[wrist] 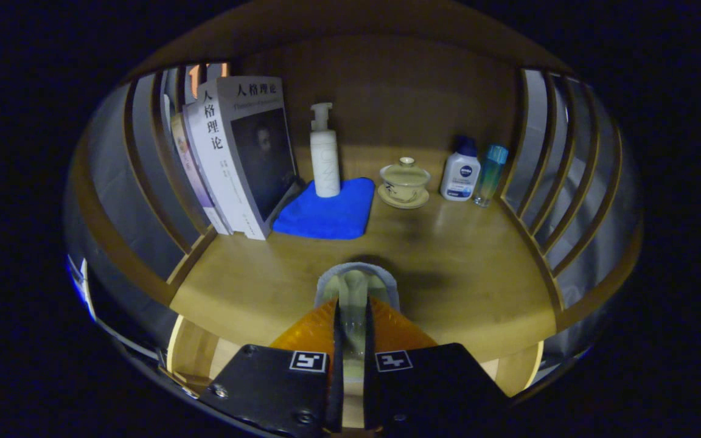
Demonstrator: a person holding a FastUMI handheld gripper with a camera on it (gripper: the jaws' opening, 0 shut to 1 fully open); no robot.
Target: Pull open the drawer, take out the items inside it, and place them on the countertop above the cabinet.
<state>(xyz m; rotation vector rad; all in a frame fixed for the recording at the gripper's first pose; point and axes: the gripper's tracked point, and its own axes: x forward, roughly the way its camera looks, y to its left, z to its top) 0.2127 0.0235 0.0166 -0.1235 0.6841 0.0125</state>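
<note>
My gripper (353,307) is shut on a pale, translucent item (356,283) with a rounded greyish end that sticks out just past the fingertips. I cannot tell what the item is. It hangs over the front part of the wooden countertop (460,274), casting a shadow ahead of it. Below the countertop's front edge, on both sides of the fingers, pale wood of the drawer (189,359) shows.
Beyond the fingers, at the back of the countertop, stand leaning books (235,158), a white pump bottle (325,155) on a blue cloth (326,213), a lidded tea cup on a saucer (404,182), a white bottle with a blue cap (460,173) and a small teal bottle (490,173). Slatted wooden rails (545,176) close both sides.
</note>
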